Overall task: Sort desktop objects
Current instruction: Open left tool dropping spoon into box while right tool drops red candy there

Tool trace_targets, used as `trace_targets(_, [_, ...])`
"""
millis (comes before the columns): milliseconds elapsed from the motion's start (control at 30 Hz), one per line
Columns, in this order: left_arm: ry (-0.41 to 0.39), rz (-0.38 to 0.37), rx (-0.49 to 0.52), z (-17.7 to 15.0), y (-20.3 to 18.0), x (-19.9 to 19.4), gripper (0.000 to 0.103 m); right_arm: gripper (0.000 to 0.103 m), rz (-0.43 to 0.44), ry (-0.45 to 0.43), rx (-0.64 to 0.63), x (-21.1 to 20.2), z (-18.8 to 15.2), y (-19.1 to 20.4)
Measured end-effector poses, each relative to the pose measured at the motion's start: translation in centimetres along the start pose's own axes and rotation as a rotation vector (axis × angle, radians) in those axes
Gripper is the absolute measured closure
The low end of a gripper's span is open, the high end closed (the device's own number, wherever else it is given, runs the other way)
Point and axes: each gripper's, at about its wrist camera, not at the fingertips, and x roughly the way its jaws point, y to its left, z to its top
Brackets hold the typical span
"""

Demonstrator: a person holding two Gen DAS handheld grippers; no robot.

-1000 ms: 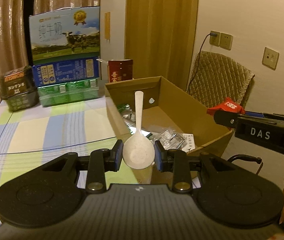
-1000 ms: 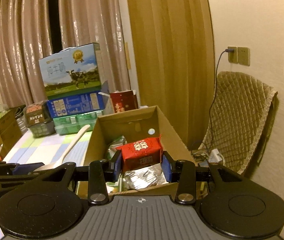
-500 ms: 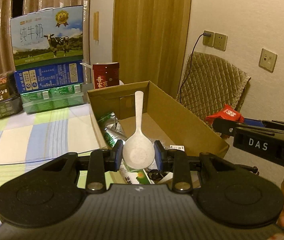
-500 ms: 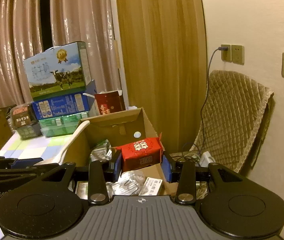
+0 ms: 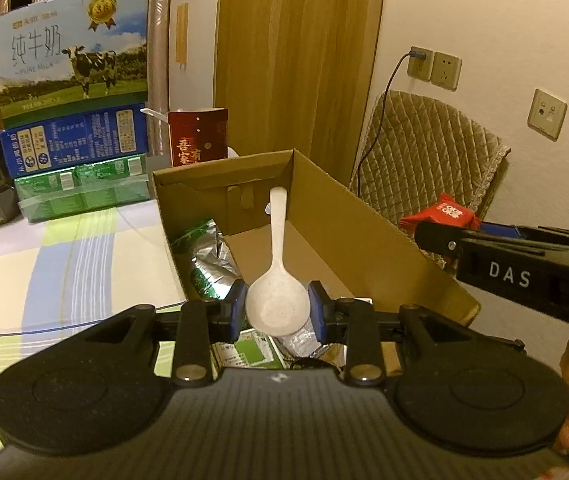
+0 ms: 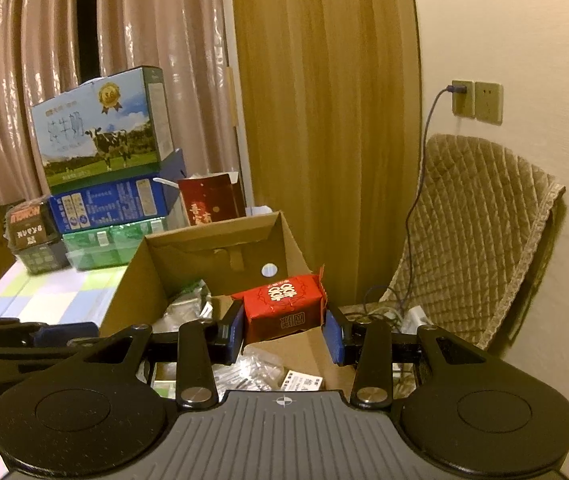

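Milk carton: reads "PURE MILK"
Left claw: grips white spoon
Right claw: clamps red packet; body marked "DAS", left view only

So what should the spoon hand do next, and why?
Probably lower a little and let go. The left gripper is shut on the spoon, which already hangs over the open box with packets inside, so it would likely drop in with the rest.
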Motion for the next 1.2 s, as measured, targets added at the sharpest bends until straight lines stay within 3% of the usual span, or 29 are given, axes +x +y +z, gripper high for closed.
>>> trace_targets(33, [-0.002,0.007,-0.005,0.1,0.1,0.4,0.074,0.065,-0.001,0.002,0.001,0.1,0.0,-0.1])
trace_targets(67, [-0.001,0.012,-0.009,0.1,0.2,0.7,0.063,0.065,-0.002,0.004,0.000,0.2,-0.1,-0.1])
trace_targets(100, [0.001,0.007,-0.010,0.1,0.3,0.9,0.059,0.065,-0.003,0.005,-0.001,0.3,-0.1,-0.1])
trace_targets(733, [0.032,0.036,-0.030,-1.3,2.2,0.2,0.055,0.065,0.059,0.038,-0.001,1.5,0.4,1.6])
trace_targets(767, [0.029,0.039,-0.029,-1.4,2.3,0.1,0.054,0.063,0.077,0.034,0.003,1.6,0.6,1.7])
trace_targets(833, [0.029,0.041,-0.028,-1.4,2.4,0.0,0.054,0.041,0.093,0.027,0.008,1.8,1.0,1.9])
trace_targets(867, [0.031,0.042,-0.030,-1.4,2.5,0.0,0.053,0.038,0.094,0.020,0.013,1.7,1.1,1.9])
trace_targets(1033, [0.037,0.046,-0.041,-1.8,3.1,-0.3,0.049,0.036,0.099,0.006,0.049,1.5,1.7,1.5])
trace_targets(1200, [0.035,0.052,-0.056,-2.3,3.7,-0.9,0.038,0.031,0.080,0.009,0.071,0.5,1.5,0.7])
